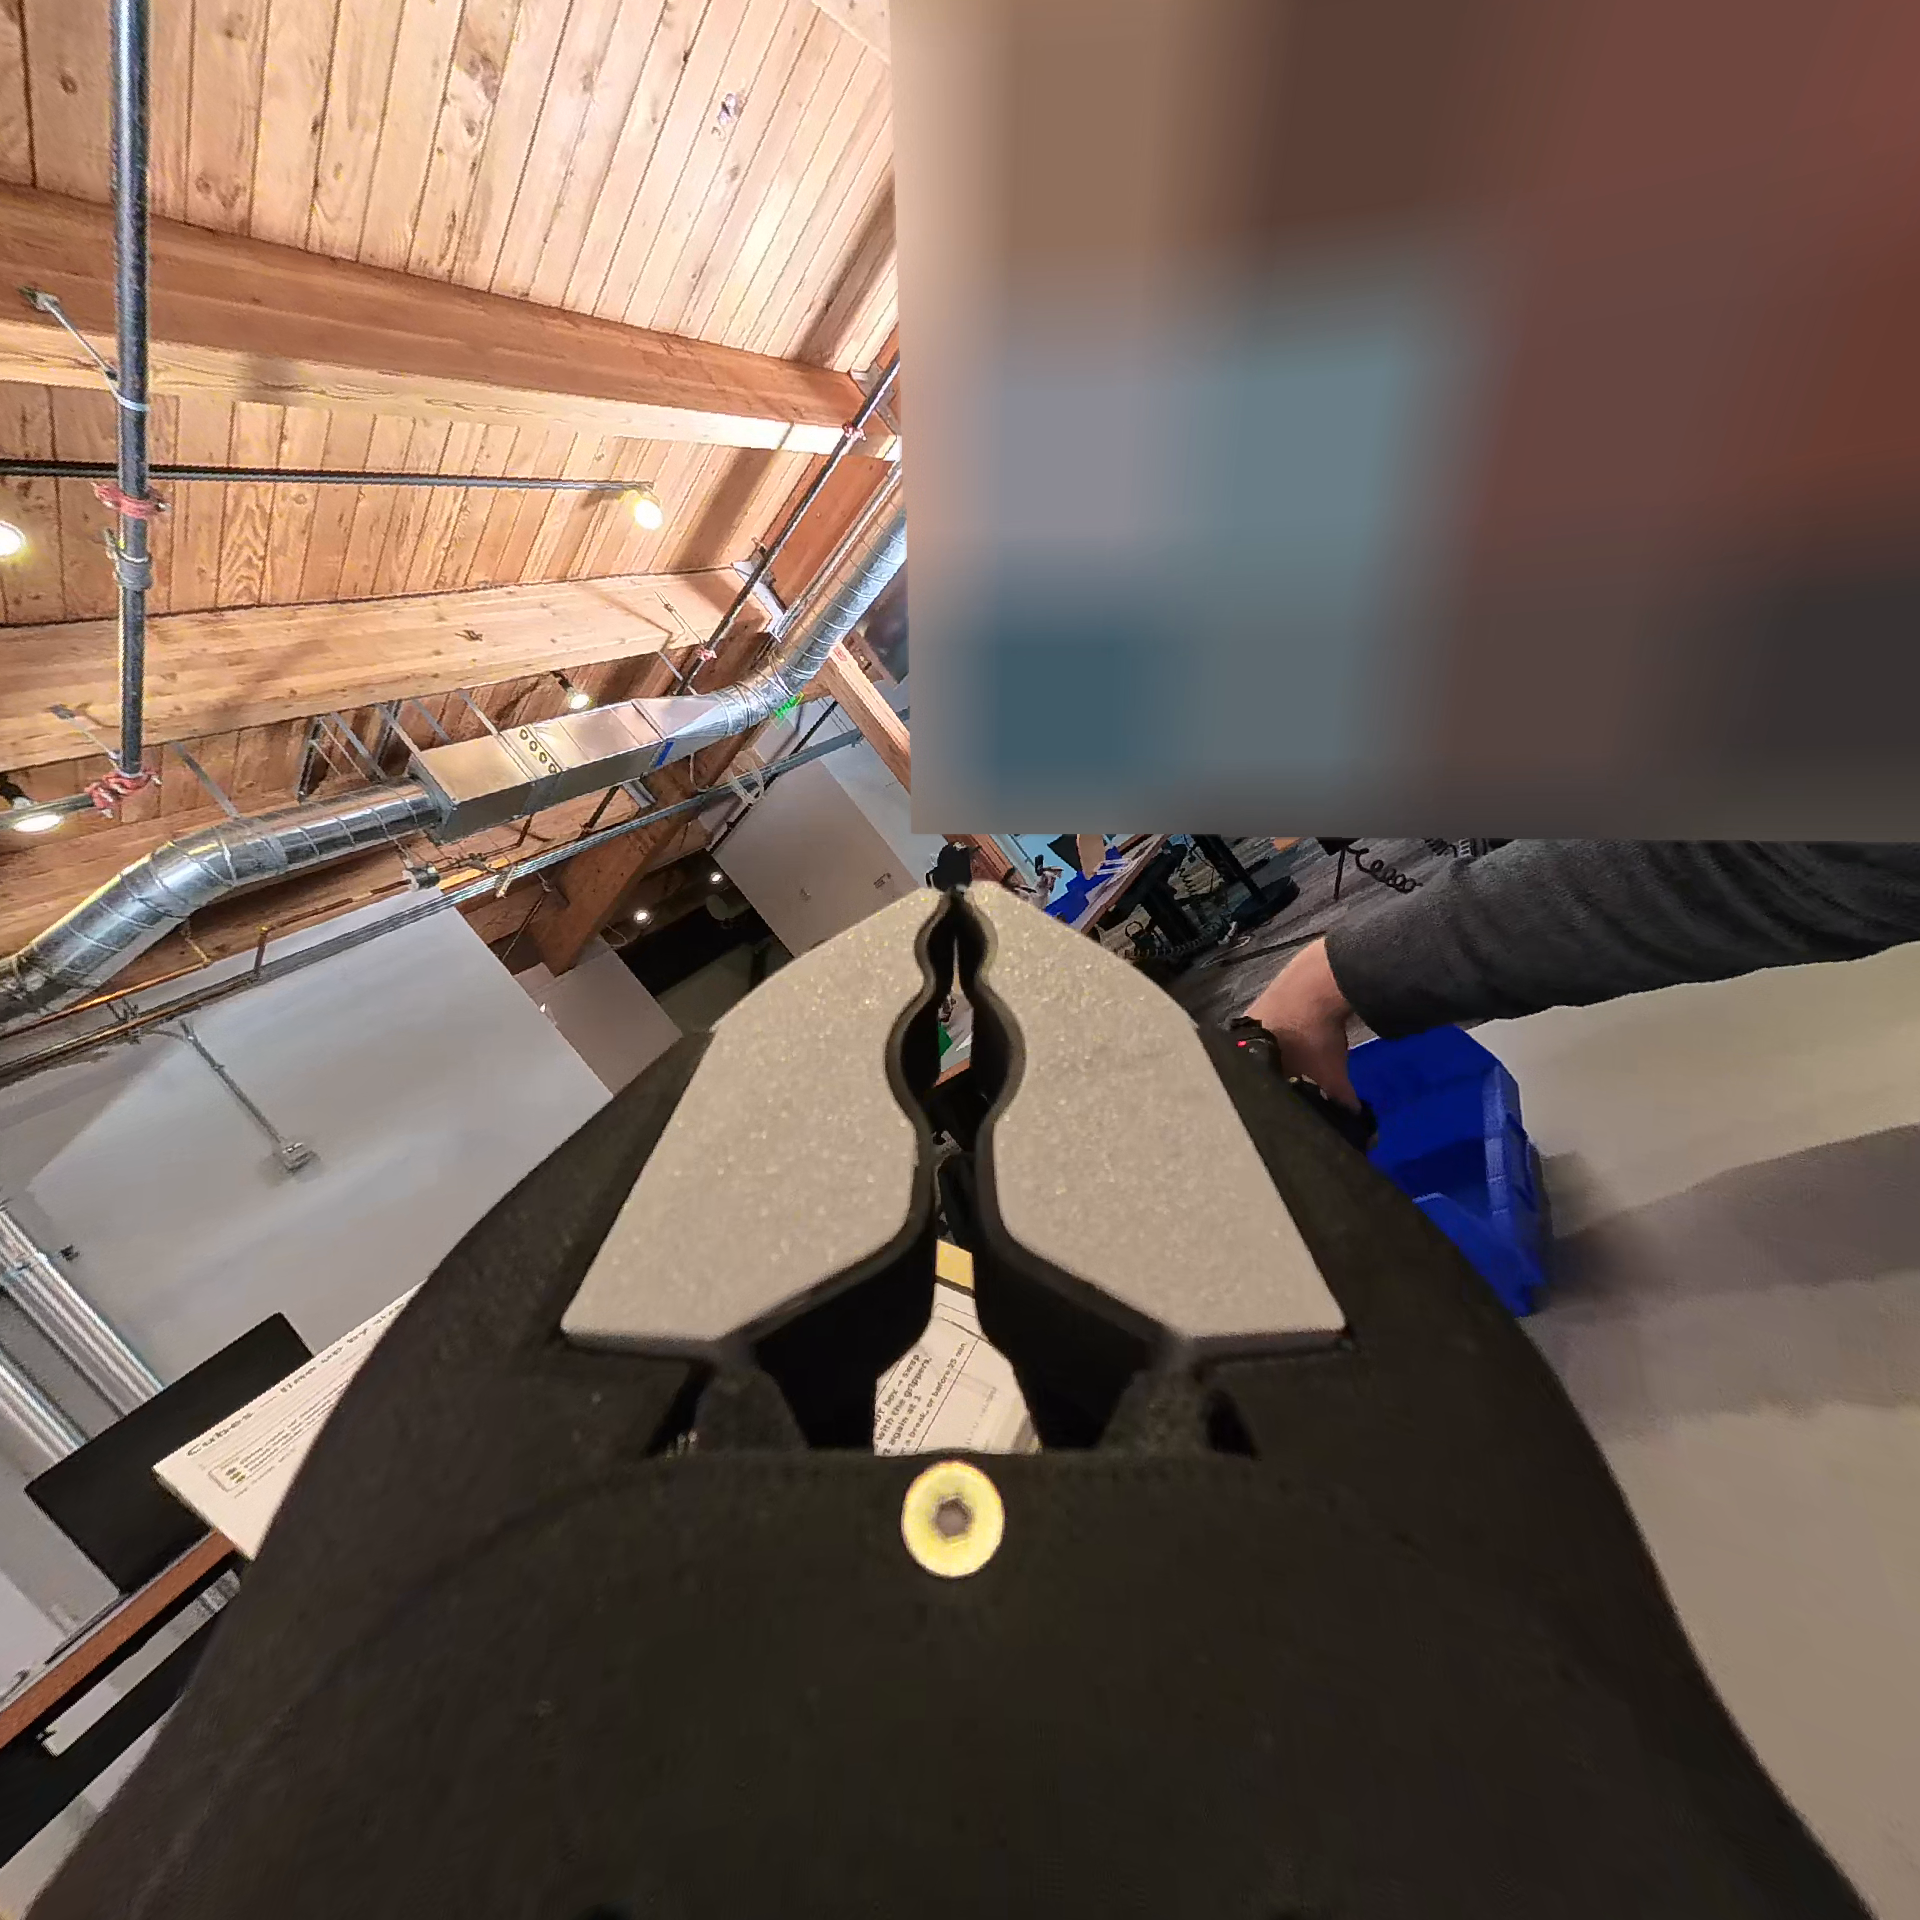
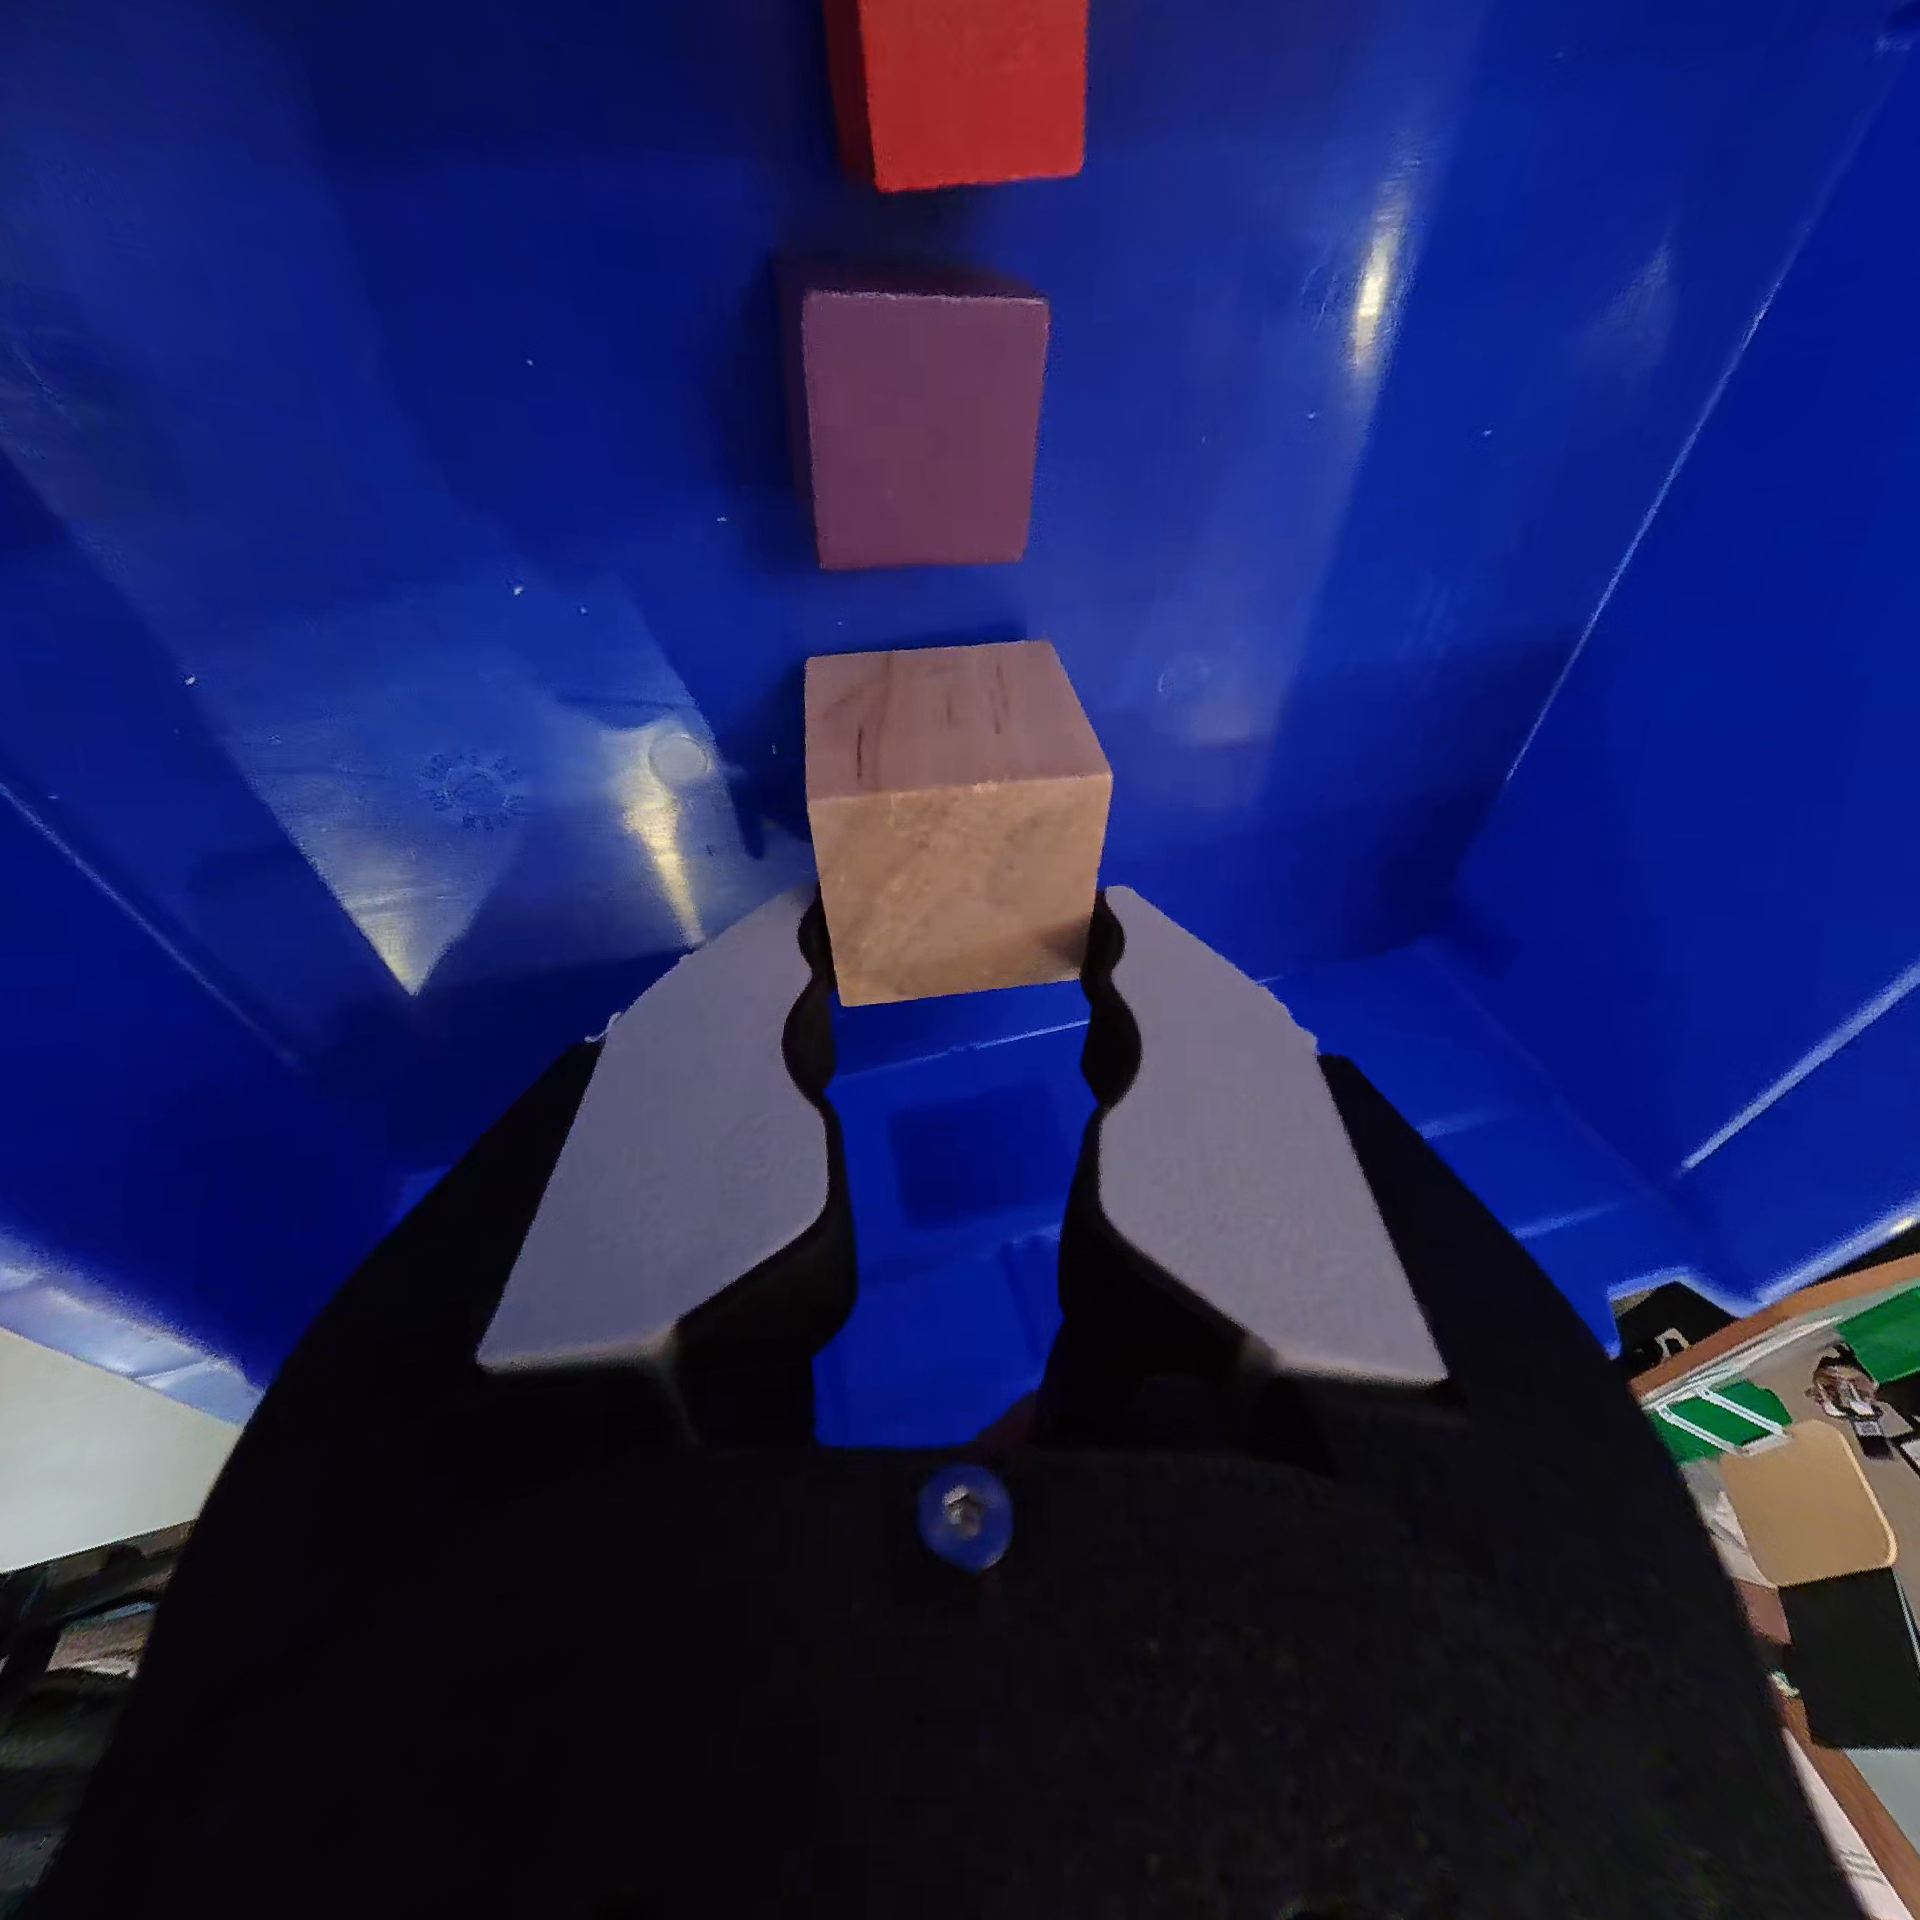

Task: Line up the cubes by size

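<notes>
Left gripper [image 1: 954, 902] points up and away from the work, toward a wood plank ceiling [image 1: 416, 260] and silver ducting [image 1: 312, 842]. Its grey fingers [image 1: 790, 1122] are closed tip to tip, nothing between them. Low on the left of that view, a white printed sheet [image 1: 301, 1455] on a black board [image 1: 135, 1455]. Further right, a hand [image 1: 1304, 1013] in a grey sleeve [image 1: 1621, 925] reaches down at a blue bin [image 1: 1475, 1153], which stands on a grey table [image 1: 1714, 1039]. The right gripper itself is mostly hidden behind the left one there.

Right wrist view looks inside the blue bin. Right gripper [image 2: 956, 940] has its fingers partly open, clamped on the bare wooden cube [image 2: 956, 831]: both fingertips sit against the cube's lower side faces, left and right, no gap seen. The cube is at the near end of the bin floor [image 2: 416, 623], close to the front lip [image 2: 1351, 1039]; can't tell if it rests on the floor or is lifted.

Beyond it, in one straight row running away from the camera: purple cube [image 2: 920, 426] next, then red cube [image 2: 966, 94] at the top edge, cut off by the frame. Gaps between all three, none touching. Purple looks about the same width as the wooden one; true sizes hard to compare with the wide lens.

Far right bottom corner, outside the bin: wooden table edge [image 2: 1766, 1340], green items [image 2: 1714, 1423], a tan rounded card [image 2: 1808, 1517].
</notes>
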Demonstrator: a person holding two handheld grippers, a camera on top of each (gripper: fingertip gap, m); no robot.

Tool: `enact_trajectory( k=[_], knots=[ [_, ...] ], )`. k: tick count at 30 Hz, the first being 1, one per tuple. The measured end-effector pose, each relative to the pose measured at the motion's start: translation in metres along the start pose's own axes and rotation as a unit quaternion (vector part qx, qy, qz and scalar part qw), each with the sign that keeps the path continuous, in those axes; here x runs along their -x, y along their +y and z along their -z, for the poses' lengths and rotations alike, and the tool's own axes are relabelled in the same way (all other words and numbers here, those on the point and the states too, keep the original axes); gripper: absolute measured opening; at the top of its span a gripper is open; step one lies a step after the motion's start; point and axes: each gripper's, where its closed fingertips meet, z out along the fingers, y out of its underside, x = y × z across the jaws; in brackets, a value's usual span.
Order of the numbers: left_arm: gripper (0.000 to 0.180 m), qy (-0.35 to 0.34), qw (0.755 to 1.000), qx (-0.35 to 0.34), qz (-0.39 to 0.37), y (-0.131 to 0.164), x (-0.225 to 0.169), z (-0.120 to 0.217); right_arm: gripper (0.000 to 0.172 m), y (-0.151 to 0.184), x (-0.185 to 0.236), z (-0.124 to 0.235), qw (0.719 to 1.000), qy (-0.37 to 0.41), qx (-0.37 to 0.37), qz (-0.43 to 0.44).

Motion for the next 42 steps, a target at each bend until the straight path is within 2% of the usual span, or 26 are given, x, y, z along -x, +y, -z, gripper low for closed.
enact_trajectory(
  k=[5,6,9,12,14,16,18,20,23,26,30,33,36,39,42],
  knots=[
    [0.000,0.008,1.000,0.007,-0.002,0.003,-0.003,-0.003,0.046,-0.002,0.000,-0.001,1.000,-0.016,-0.004,0.000],
    [0.000,0.010,1.000,0.009,-0.004,0.003,-0.004,-0.003,0.051,-0.002,0.001,-0.001,1.000,-0.018,-0.005,-0.001],
    [0.000,0.017,1.000,0.013,-0.009,0.004,-0.007,-0.004,0.059,0.000,-0.008,0.010,1.000,0.020,0.000,-0.007],
    [0.000,0.016,1.000,0.019,-0.012,0.006,-0.007,-0.004,0.060,0.004,-0.015,0.040,0.996,0.081,-0.003,-0.031],
    [0.000,0.015,1.000,0.024,-0.012,0.008,-0.007,-0.005,0.053,0.007,-0.019,0.074,0.988,0.144,-0.010,-0.058],
    [0.000,0.011,0.999,0.031,-0.012,0.010,-0.006,-0.006,0.046,-0.003,-0.018,0.114,0.973,0.203,-0.050,-0.094],
    [0.000,0.005,0.999,0.050,-0.011,0.015,-0.004,-0.007,0.038,-0.023,-0.006,0.157,0.955,0.241,-0.124,-0.124],
    [0.000,-0.023,0.994,0.102,0.000,0.032,0.006,-0.010,0.030,-0.051,0.010,0.199,0.931,0.265,-0.206,-0.143],
    [0.000,-0.024,0.987,0.157,0.003,0.054,0.006,-0.016,0.018,-0.098,0.034,0.255,0.890,0.285,-0.324,-0.150],
    [0.000,-0.026,0.981,0.193,0.001,0.068,0.004,-0.023,0.014,-0.149,0.047,0.294,0.849,0.276,-0.422,-0.156],
    [0.000,-0.019,0.977,0.213,-0.005,0.078,-0.001,-0.029,0.019,-0.216,0.053,0.326,0.814,0.257,-0.506,-0.126],
    [0.000,-0.018,0.973,0.229,-0.015,0.085,-0.001,-0.027,0.023,-0.255,0.057,0.349,0.789,0.248,-0.552,-0.103],
    [0.000,-0.023,0.972,0.235,-0.011,0.090,0.005,-0.023,0.023,-0.278,0.061,0.366,0.758,0.234,-0.600,-0.102],
    [0.000,-0.021,0.974,0.224,0.003,0.090,0.007,-0.023,0.022,-0.293,0.062,0.373,0.743,0.225,-0.621,-0.105],
    [0.000,-0.017,0.973,0.231,-0.003,0.094,0.004,-0.026,0.022,-0.304,0.067,0.368,0.749,0.233,-0.614,-0.088]
  ],
)
